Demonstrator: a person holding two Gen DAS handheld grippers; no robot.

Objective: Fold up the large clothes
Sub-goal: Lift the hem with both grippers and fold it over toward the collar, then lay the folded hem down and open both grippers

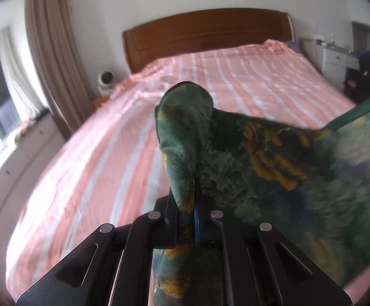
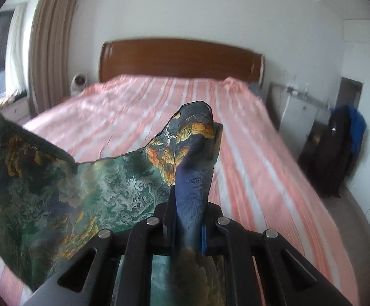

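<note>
A large green garment (image 1: pixel 274 158) with yellow and blue print hangs in the air above the bed. My left gripper (image 1: pixel 186 204) is shut on one corner of it, and the cloth drapes over the fingers and stretches to the right. In the right wrist view the same garment (image 2: pixel 83 178) stretches to the left. My right gripper (image 2: pixel 188 214) is shut on another corner, a blue and orange part that covers the fingers. Both fingertips are hidden by cloth.
A bed with a pink striped sheet (image 1: pixel 108 153) lies below and ahead, with a wooden headboard (image 1: pixel 205 35). Curtains (image 1: pixel 49 51) and a window are at the left. White cabinets (image 2: pixel 299 112) and dark clothes (image 2: pixel 338 148) stand at the right.
</note>
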